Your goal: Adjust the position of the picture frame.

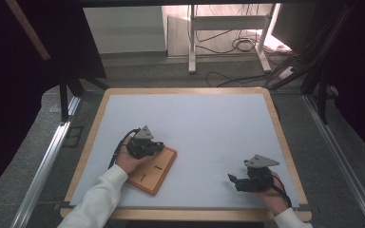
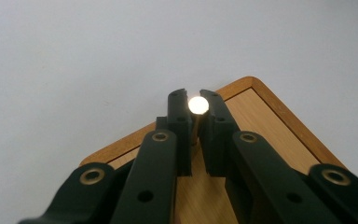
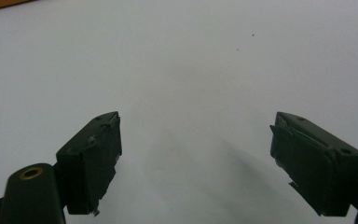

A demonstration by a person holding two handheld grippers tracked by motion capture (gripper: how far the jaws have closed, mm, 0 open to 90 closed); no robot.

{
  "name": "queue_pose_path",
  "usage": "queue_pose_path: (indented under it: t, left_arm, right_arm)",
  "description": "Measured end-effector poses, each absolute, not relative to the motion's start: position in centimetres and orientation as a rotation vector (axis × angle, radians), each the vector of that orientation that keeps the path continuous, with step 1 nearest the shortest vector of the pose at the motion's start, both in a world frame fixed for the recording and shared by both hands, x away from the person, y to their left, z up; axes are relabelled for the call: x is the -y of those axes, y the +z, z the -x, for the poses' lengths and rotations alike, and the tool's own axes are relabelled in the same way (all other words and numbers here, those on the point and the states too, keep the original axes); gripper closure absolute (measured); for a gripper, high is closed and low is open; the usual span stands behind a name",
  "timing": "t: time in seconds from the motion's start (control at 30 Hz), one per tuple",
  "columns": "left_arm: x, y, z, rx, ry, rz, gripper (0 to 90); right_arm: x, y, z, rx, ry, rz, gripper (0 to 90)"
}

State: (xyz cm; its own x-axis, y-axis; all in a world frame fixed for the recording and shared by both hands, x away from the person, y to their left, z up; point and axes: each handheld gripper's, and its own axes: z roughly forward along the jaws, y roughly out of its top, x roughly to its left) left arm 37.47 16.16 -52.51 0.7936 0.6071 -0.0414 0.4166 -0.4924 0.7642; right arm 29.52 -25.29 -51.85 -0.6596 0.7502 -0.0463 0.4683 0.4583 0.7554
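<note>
A wooden board [image 1: 160, 172] lies on the white tabletop [image 1: 204, 128] at the front left, with two dark marks on its face. My left gripper [image 1: 158, 145] reaches over the board's far corner. In the left gripper view its jaws [image 2: 195, 101] press on a small upright wooden peg [image 2: 198, 105], whose pale round top shows between the fingertips above the board [image 2: 270, 126]. My right gripper [image 1: 231, 180] rests at the front right of the table and points left. Its jaws [image 3: 196, 154] stand wide open over bare white surface with nothing between them.
The tabletop has a wooden rim [image 1: 185, 90]. Metal rails [image 1: 47, 156] run along both sides of the table. Beyond the far edge stand a white frame [image 1: 228, 28] and loose cables [image 1: 237, 45] on the floor.
</note>
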Motion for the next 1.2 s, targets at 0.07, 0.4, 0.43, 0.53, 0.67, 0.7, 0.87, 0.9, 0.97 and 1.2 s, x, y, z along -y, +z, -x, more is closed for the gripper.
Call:
queue_pose_path:
  t: [0.07, 0.4, 0.43, 0.53, 0.67, 0.7, 0.87, 0.9, 0.97, 1.2]
  left_arm:
    - [-16.1, -52.4, -37.5, -0.771, 0.286, -2.155, 84.3]
    - [-16.1, -51.6, -37.2, -0.822, 0.281, -2.146, 84.4]
    - [-16.0, -51.6, -37.1, -0.823, 0.284, -2.145, 84.4]
    - [-15.7, -51.4, -36.9, -0.818, 0.284, -2.144, 84.4]
    - [-15.2, -51.1, -36.8, -0.803, 0.284, -2.150, 84.4]
    - [-14.8, -51.0, -36.8, -0.796, 0.280, -2.155, 84.4]
    - [-12.9, -50.8, -37.0, -0.768, 0.268, -2.179, 84.4]
    - [-12.5, -50.8, -37.1, -0.764, 0.263, -2.183, 84.4]
    - [-11.4, -50.7, -37.3, -0.753, 0.258, -2.194, 84.4]
    - [-8.9, -50.9, -38.2, -0.739, 0.233, -2.216, 84.4]
  right_arm:
    - [25.3, -51.9, -29.6, -2.339, 1.039, -1.029, 16.2]
    - [25.3, -51.9, -29.6, -2.336, 1.037, -1.032, 16.3]
    - [25.3, -51.9, -29.6, -2.336, 1.036, -1.030, 16.3]
    - [25.3, -51.9, -29.6, -2.336, 1.034, -1.026, 16.3]
    - [25.3, -51.9, -29.6, -2.335, 1.034, -1.026, 16.3]
    - [25.3, -51.9, -29.6, -2.334, 1.035, -1.028, 16.3]
    - [25.3, -51.9, -29.6, -2.336, 1.030, -1.019, 16.3]
    - [25.3, -51.9, -29.6, -2.336, 1.030, -1.019, 16.3]
    - [25.3, -51.9, -29.6, -2.336, 1.028, -1.020, 16.3]
    - [25.4, -51.9, -29.6, -2.335, 1.027, -1.021, 16.4]
